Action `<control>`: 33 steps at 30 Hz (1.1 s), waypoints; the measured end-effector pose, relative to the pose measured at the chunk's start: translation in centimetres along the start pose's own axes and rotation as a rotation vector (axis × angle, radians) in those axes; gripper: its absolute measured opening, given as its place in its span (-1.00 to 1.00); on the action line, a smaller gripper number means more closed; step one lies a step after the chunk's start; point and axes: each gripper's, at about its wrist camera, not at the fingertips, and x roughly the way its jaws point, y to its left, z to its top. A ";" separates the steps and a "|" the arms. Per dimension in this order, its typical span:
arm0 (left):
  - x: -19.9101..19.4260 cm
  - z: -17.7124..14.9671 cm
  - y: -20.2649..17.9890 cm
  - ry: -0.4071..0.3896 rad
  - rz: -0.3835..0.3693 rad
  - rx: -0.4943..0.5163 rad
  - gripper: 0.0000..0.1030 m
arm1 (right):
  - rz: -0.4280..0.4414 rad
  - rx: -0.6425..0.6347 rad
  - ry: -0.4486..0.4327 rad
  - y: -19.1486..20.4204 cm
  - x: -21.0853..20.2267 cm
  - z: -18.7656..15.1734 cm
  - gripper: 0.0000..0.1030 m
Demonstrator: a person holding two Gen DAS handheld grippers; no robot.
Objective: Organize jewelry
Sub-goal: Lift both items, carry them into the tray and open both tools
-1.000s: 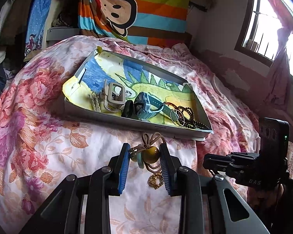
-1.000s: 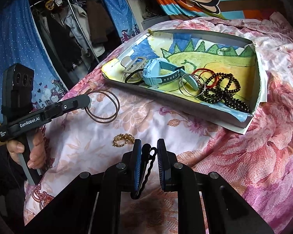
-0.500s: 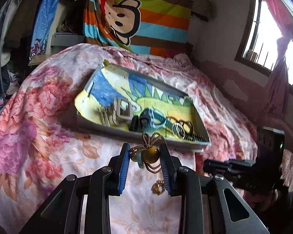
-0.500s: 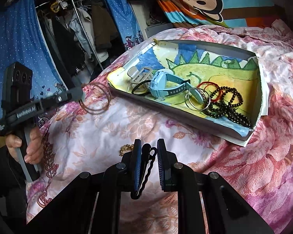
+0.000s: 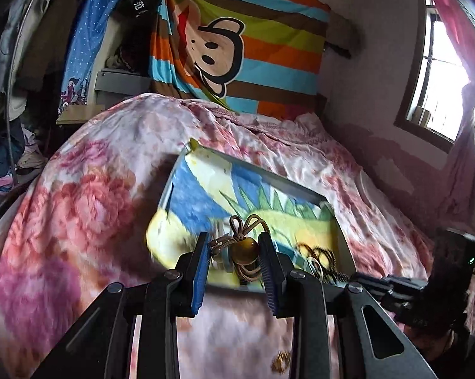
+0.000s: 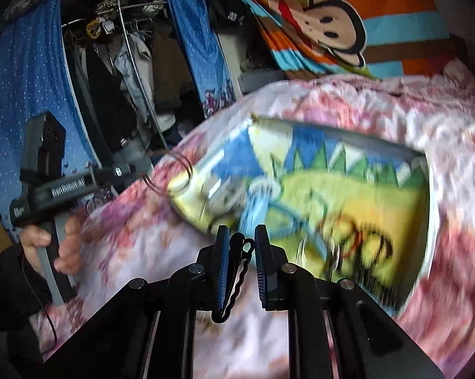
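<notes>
Left gripper clamps brown cord bracelet w/ amber bead, above near edge of grey tray w/ dinosaur drawing on floral bedspread. Right gripper grips black wavy hair clip, over tray's near edge too.

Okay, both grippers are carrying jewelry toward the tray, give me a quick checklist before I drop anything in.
1. Left gripper holds brown cord with amber bead: ok.
2. Right gripper holds black wavy hair clip: ok.
3. Shallow grey tray with dinosaur drawing in view ahead: ok.
4. Bare drop spot on the drawing: cannot tell, blurred.
5. Small gold chain piece tidied into tray: not ok, lies on floral bedspread.
</notes>
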 end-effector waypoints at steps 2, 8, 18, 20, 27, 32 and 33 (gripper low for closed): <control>1.3 0.8 0.1 0.001 0.002 -0.002 -0.45 | -0.008 0.002 -0.016 -0.4 1.0 1.6 -0.72; 5.9 3.0 0.5 0.004 0.007 -0.015 -0.45 | -0.026 0.067 -0.032 -2.3 4.1 4.9 -0.72; 12.2 6.5 1.2 0.050 0.046 -0.034 -0.45 | -0.085 0.207 0.007 -4.7 10.8 8.1 -0.72; 13.3 6.9 1.7 0.074 0.051 -0.040 -0.45 | -0.093 0.225 0.022 -4.8 11.9 8.6 -0.72; 15.7 8.1 3.6 0.151 0.052 -0.059 -0.45 | -0.116 0.319 0.047 -4.5 15.3 9.3 -0.72; 16.6 8.5 4.6 0.171 0.043 -0.065 -0.45 | -0.139 0.359 0.032 -3.8 16.4 9.2 -0.72; 16.7 8.6 4.8 0.172 0.038 -0.068 -0.45 | -0.144 0.368 0.031 -3.7 16.4 9.3 -0.72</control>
